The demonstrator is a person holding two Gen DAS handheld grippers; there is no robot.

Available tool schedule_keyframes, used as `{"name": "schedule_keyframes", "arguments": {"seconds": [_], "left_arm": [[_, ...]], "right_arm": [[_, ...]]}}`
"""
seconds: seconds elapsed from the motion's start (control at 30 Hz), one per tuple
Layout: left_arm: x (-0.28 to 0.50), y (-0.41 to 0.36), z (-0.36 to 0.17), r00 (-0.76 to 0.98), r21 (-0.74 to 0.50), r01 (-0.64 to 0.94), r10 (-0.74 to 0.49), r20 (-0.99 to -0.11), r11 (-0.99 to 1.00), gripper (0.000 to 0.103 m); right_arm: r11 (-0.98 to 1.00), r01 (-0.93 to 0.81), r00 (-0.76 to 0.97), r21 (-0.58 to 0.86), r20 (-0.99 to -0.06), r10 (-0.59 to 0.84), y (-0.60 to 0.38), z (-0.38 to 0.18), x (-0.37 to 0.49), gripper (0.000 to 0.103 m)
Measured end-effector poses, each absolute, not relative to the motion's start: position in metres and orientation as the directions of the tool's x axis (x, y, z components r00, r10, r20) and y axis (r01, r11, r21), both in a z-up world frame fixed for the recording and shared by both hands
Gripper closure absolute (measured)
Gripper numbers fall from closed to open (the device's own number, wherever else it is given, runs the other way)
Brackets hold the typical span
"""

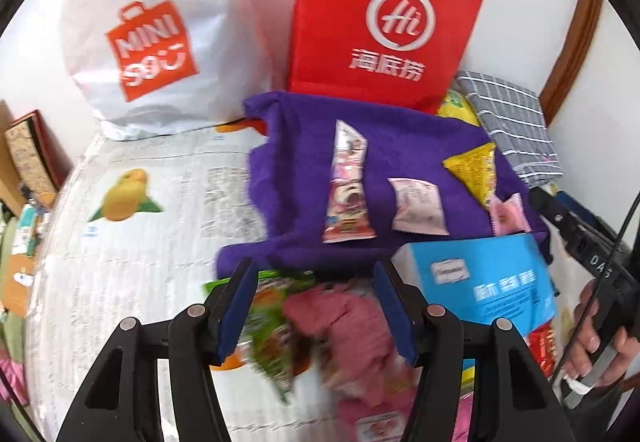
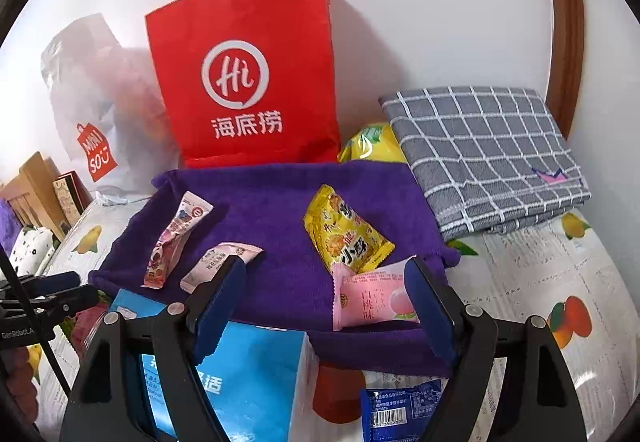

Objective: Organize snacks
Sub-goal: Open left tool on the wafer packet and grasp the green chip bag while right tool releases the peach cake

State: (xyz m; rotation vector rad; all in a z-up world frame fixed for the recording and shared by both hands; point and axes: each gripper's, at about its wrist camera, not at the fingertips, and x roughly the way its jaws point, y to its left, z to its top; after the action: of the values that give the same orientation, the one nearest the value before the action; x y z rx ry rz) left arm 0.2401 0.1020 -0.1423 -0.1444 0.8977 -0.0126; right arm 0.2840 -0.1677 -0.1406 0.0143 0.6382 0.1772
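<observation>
Blurred right under the left gripper [image 1: 316, 306] lay a loose heap of wrappers, a green packet [image 1: 266, 322] and a pink packet [image 1: 352, 326], smeared by motion, with the blue-padded tongs spread wide above them and nothing between the pads. Over on the other side, the right gripper [image 2: 326, 306] hung with its tongs just as wide, empty too, poised above the near edge of the purple towel [image 2: 280, 217]. On that towel four snacks sat already laid out: a long pink stick pack [image 2: 172, 238] at the far left, a small pale sachet [image 2: 218, 262] beside it, a yellow biscuit bag [image 2: 344, 234] to the right, and a pink peach-flavour sachet [image 2: 372, 302] nearest, its corner touching the yellow bag. A light-blue carton [image 2: 248, 374] stood at the near left edge of the towel, and a dark blue packet [image 2: 400, 410] waited off the cloth, near and low. Behind it all leaned a red Haidilao paper bag [image 2: 248, 81] and a white Miniso bag [image 1: 148, 33], with a folded grey checked cloth [image 2: 488, 157] far right. By my reading the sorting was mid-way: some snacks placed, the heap untouched. The left gripper looked set for the next pick, which would call for dropping squarely onto one wrapper, probably the pink packet, and closing on that alone without dragging the green one along.
</observation>
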Motion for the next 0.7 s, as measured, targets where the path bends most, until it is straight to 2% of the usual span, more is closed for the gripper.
{"name": "schedule_keyframes", "arguments": {"seconds": [0.17, 0.3, 0.47, 0.7], "left_arm": [[0.230, 0.129, -0.143, 0.631, -0.160, -0.105, -0.058, -0.774, 0.982, 0.044], [0.221, 0.140, -0.147, 0.623, -0.241, -0.082, -0.139, -0.770, 0.967, 0.045], [0.219, 0.133, -0.154, 0.601, -0.157, -0.082, -0.076, -0.796, 0.984, 0.045], [0.226, 0.135, -0.167, 0.576, -0.147, -0.095, -0.066, -0.815, 0.985, 0.047]], "right_arm": [[0.987, -0.157, 0.803, 0.019, -0.579, 0.139, -0.162, -0.138, 0.278, 0.022], [0.987, -0.156, 0.798, 0.035, -0.585, 0.146, -0.163, -0.138, 0.276, 0.022], [0.986, -0.158, 0.795, 0.051, -0.585, 0.158, -0.164, -0.137, 0.274, 0.022], [0.985, -0.162, 0.790, 0.051, -0.592, 0.161, -0.161, -0.140, 0.275, 0.022]]}}
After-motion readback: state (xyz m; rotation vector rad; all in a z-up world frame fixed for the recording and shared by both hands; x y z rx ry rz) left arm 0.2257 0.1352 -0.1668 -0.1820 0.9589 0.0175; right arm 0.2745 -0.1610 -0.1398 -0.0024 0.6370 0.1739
